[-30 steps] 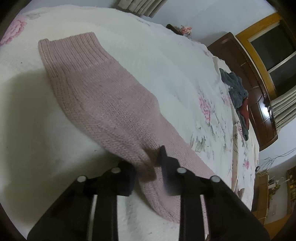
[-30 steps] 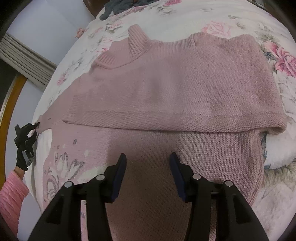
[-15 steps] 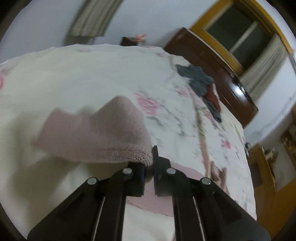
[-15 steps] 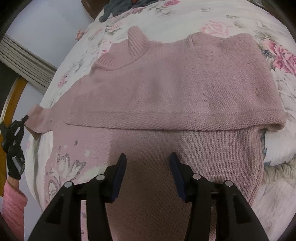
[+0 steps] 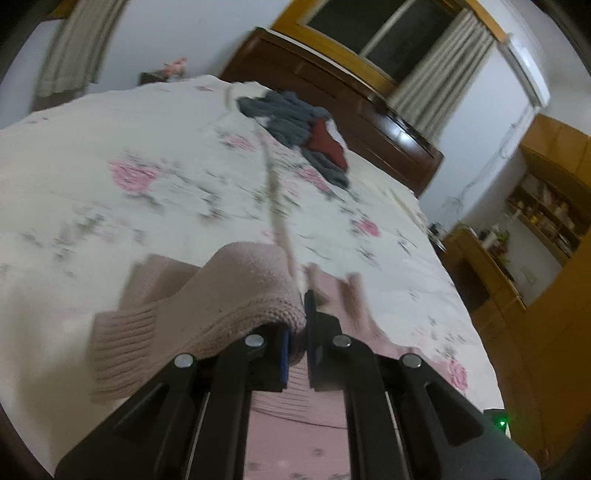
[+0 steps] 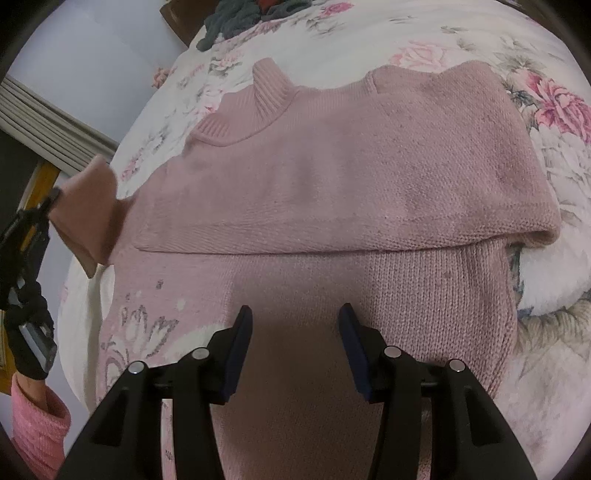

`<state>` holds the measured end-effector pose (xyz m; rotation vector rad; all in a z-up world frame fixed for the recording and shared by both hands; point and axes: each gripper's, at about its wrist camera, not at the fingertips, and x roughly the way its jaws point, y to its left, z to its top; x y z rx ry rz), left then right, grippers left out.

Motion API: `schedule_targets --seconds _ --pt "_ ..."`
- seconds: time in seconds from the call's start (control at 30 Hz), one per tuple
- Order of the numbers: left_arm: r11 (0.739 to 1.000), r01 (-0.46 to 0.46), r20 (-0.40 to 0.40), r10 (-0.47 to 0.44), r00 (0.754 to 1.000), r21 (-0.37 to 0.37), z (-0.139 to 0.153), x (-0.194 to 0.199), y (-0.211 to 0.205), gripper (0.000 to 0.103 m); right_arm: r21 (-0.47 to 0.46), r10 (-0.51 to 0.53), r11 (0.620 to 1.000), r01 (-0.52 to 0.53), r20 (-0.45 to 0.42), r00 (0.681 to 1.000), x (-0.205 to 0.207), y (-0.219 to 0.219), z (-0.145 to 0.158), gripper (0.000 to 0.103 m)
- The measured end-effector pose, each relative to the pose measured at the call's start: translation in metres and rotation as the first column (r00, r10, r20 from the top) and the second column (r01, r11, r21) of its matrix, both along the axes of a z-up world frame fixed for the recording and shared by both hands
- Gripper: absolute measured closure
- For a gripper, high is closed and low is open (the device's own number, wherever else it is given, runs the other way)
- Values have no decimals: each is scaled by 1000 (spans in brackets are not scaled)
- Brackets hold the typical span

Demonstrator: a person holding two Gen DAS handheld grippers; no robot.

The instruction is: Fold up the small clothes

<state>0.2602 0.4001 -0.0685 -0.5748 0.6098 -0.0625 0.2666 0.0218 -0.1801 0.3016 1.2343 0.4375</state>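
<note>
A: Where's the pink knit sweater (image 6: 332,177) just now?

B: Spread on the floral bedspread (image 6: 480,33), with one part already folded across its body. Its sleeve (image 5: 229,291) is off the bed, pinched in the left gripper (image 5: 295,339), whose jaws are nearly closed on the knit just behind the ribbed cuff (image 5: 122,339).

A: And the right gripper (image 6: 295,332)?

B: Jaws wide apart, holding nothing, hovering over the near part of the sweater body. From its view the raised sleeve shows at the far left edge, with the person's gloved hand (image 6: 26,332) below it.

A: What could go wrong?

B: I'd judge the bite is thin, only a fold of loose knit, so a quick swing across could let the sleeve slip out and drop short. The cuff hangs free and could curl under as it lands, leaving a lump. Pulling too hard could also drag the shoulder and skew the fold already made, since nothing is pinning the body down.
</note>
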Motion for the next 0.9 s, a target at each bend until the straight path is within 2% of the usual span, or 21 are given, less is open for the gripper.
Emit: schedule_targets --seconds 0.2,0.5,0.53,0.67,0.73,0.8,0.9 --pt "999 45 -54 -46 997 -18 -28 23 -47 97 18 4 1000 -4 0 1000 -1 -4 -1 54" --pt "997 62 -196 -71 978 -49 -87 38 -57 95 18 4 1000 -4 -3 1000 -4 -8 -1 54" --pt "996 68 -213 -77 974 -48 -94 40 -57 92 17 3 1000 -3 -4 1000 -4 -7 -1 54" --pt "993 104 -277 -117 954 -63 -114 41 -59 87 5 0 1000 0 -12 1000 -1 -3 -1 54" --pt "988 130 -299 -149 943 -83 -118 38 -61 80 -5 0 1000 0 -19 1000 2 0 0 54" --pt "981 151 -303 -181 936 -119 -118 30 -60 71 -15 -1 1000 1 -24 1000 5 3 1 54" --pt "971 186 -289 -223 931 -151 -106 11 -53 66 -11 15 1000 -16 -17 1000 11 12 10 52"
